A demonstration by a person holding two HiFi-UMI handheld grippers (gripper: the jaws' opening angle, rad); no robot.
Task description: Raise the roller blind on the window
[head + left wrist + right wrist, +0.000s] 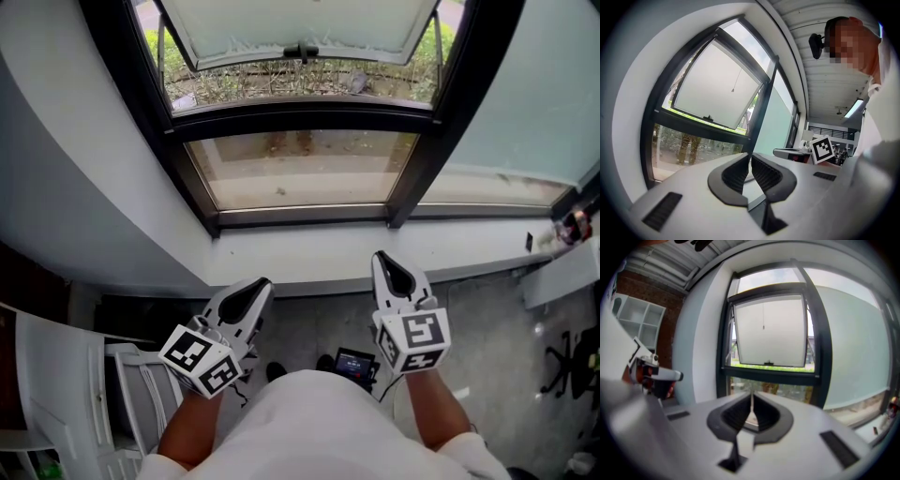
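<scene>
The window [300, 117] has a black frame, and its upper sash is tilted outward. A white blind panel [769, 331] fills that sash, and a thin pull cord [763, 315] hangs in front of it. The same blind [719, 89] and cord [736, 79] show in the left gripper view. My left gripper [261, 284] is shut and empty, held level well short of the glass. My right gripper [382, 258] is also shut with nothing between its fingers, pointing at the lower pane. Neither gripper touches the cord or the blind.
A white sill [309, 262] runs under the window, with a curved grey wall [84, 187] to the left. A frosted pane [534, 94] lies to the right. White shelving [56, 394] stands at lower left. A small screen device [354, 364] sits on the floor.
</scene>
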